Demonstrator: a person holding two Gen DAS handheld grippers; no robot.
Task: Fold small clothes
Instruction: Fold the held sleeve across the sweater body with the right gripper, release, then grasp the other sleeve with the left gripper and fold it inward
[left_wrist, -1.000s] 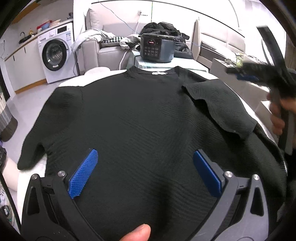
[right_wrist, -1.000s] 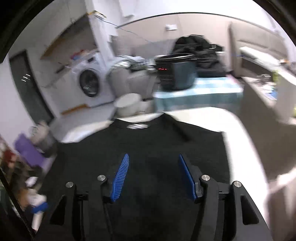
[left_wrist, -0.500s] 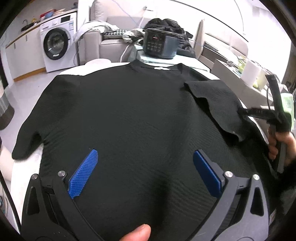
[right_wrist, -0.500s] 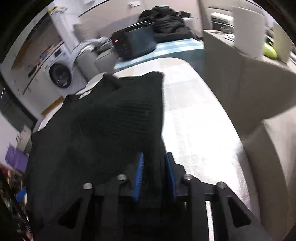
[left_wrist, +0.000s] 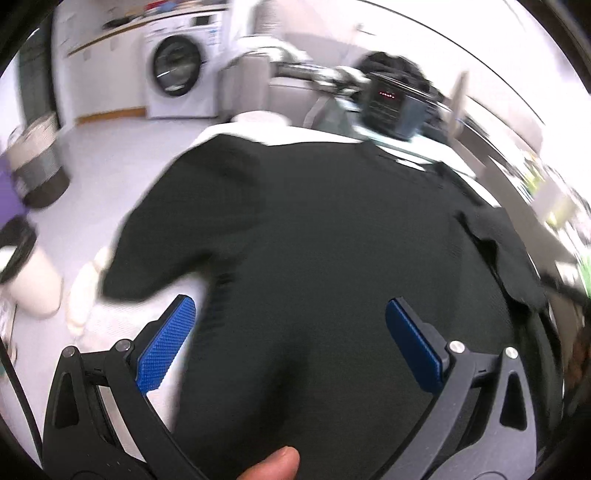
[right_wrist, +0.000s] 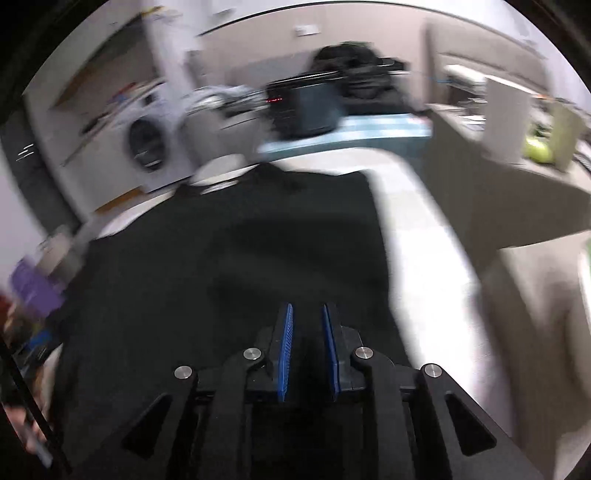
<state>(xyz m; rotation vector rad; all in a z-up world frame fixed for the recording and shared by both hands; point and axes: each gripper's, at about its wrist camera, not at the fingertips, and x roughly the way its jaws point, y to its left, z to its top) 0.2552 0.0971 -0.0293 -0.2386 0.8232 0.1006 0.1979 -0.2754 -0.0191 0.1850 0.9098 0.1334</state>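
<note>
My right gripper (right_wrist: 306, 352) has its jaws nearly together and easing apart again; a second ago they stood wide, then pinched almost shut at the right edge of the black top (right_wrist: 229, 266). Dark fabric lies under and between the blue pads, but the blur keeps me from telling whether they press on it.

My left gripper (left_wrist: 291, 339) holds its jaws wide open with nothing in them, hovering over the lower middle of the top. It has slid toward the left side: a second ago both pads framed plain black cloth, and now the left pad sits over the pale desk (left_wrist: 122, 321) just beside the hem under the left sleeve (left_wrist: 173, 251).

The top lies flat on the desk, neck away from me, its right sleeve (left_wrist: 506, 258) already folded in over the body and the left sleeve still spread out.

I judge the right side is done or being released, and my left jaws are heading for the matching left fold.
</note>
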